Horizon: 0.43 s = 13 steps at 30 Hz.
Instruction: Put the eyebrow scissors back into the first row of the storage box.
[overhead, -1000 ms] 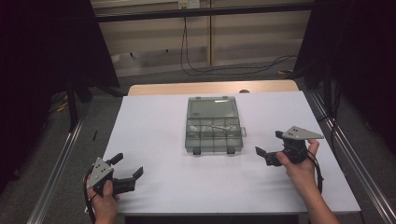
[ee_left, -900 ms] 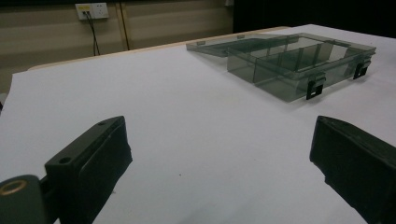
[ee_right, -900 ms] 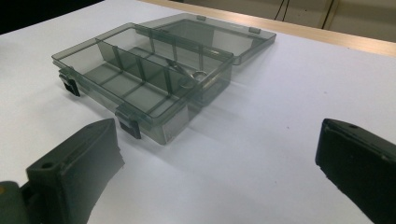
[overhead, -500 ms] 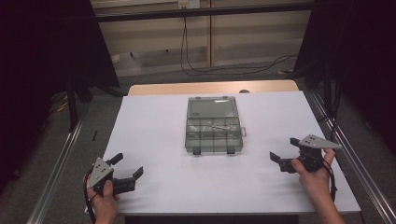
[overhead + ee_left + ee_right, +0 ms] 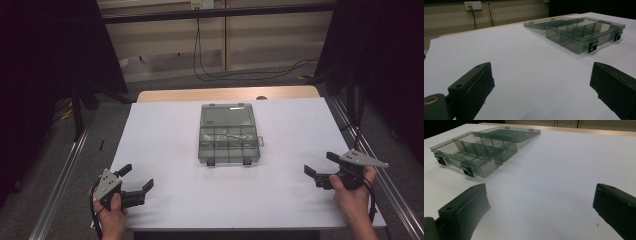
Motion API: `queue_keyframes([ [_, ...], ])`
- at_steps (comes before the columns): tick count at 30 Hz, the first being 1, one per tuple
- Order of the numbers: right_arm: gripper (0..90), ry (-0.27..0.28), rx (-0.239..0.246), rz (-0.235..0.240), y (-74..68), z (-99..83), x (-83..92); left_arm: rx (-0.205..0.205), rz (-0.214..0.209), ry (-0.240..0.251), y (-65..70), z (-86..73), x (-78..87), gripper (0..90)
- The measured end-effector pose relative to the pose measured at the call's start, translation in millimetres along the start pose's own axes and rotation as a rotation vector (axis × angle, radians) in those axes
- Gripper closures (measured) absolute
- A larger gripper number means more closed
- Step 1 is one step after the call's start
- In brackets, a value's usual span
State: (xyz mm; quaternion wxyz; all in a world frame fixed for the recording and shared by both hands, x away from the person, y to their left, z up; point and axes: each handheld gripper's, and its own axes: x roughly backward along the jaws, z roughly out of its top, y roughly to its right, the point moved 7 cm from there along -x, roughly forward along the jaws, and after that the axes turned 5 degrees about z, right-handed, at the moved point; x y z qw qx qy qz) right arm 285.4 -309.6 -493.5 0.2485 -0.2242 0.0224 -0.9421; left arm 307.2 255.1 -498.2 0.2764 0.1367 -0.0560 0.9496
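Backing away from the grey compartment box (image 5: 229,134), the right gripper (image 5: 320,171) now sits nearer the table's (image 5: 290,125) right edge, jaws wide. Left gripper (image 5: 136,182), also wide and empty, rests well left of the box, whose lid lies open.

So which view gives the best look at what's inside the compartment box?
The high view: it looks straight down into the open compartment box, showing the dividers and a small pale item in one cell. The left gripper view shows the box side-on from low down; the right gripper view shows it likewise, contents unclear.
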Motion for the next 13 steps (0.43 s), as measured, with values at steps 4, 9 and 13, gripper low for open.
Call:
queue_keyframes([
  [4,0.0,0.005,-0.013,-0.015,7.3,-3.9,7.4,0.004,0.003,0.002,0.3,0.2,-0.6,4.7],
  [9,0.0,0.01,-0.022,-0.023,13.2,-5.5,13.0,0.006,0.004,-0.003,0.7,-0.2,-0.5,4.7],
  [13,0.0,0.002,-0.02,-0.019,13.0,-7.0,11.1,0.01,0.003,-0.002,1.5,0.0,-1.6,4.7],
])
